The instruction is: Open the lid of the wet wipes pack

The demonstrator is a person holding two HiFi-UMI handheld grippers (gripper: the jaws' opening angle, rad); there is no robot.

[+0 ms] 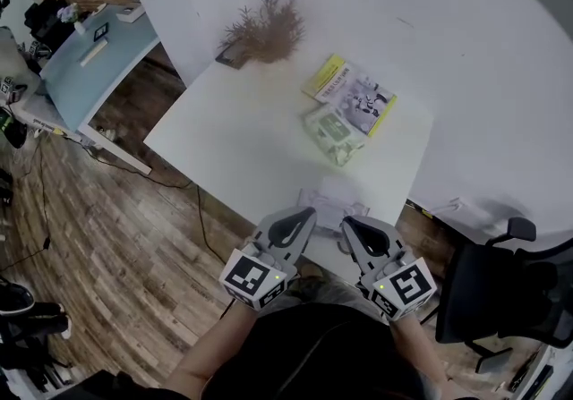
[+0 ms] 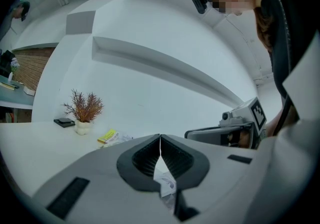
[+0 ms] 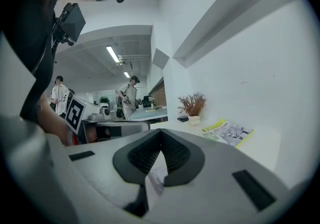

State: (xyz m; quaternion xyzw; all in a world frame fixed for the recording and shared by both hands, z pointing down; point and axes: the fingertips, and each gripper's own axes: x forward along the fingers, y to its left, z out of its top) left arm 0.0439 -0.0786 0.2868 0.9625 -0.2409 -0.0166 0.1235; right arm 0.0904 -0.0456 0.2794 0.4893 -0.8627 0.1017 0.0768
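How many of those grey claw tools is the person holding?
2. The left gripper sits over the near edge of the white table, jaws shut. The right gripper is just beside it, to its right, jaws shut too. No others appear hidden.

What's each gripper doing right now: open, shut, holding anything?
Left gripper: shut, tips together, no grip visible.
Right gripper: shut, tips together, no grip visible.

The wet wipes pack [image 1: 329, 201] — pale, whitish, hard to make out — lies flat at the table's [image 1: 235, 134] near edge.
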